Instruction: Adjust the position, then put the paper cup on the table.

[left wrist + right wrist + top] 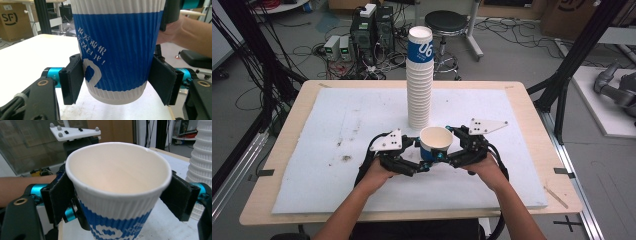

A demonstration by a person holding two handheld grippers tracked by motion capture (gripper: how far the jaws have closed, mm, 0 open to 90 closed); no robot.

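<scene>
Nearest to us, the person's two forearms come in from the near edge of the table (pixel 532 130) and meet over the white mat (pixel 337 150) that covers most of it. Our left gripper (pixel 414 150) sits just left of the middle and our right gripper (pixel 451 145) just right of it, and both point inward at one paper cup (pixel 436 143), which stands upright between them with its open mouth up.

In the left gripper view the left gripper (pixel 117 82) has its two black pads pressed flat on the blue ribbed band of the cup (pixel 116 50), one on each side, low on the wall; the cup's white base hangs clear of the mat there, so we hold it lifted. Behind the cup we see the person's other hand.

In the right gripper view the right gripper (pixel 120 195) stands with its jaws wide around the same cup (pixel 117 182), just under the rim. The right pad stands off the wall with a clear gap; on the left pad we cannot tell whether it touches. We read this pair as not gripping.

Farther off, just beyond the held cup and near the middle of the mat, rises a tall stack of cups (pixel 420 75), upright, white below with a blue band on the top one. Past the table's far edge stand a black stool (pixel 446 22) and some computer cases (pixel 372 27) on the floor
</scene>
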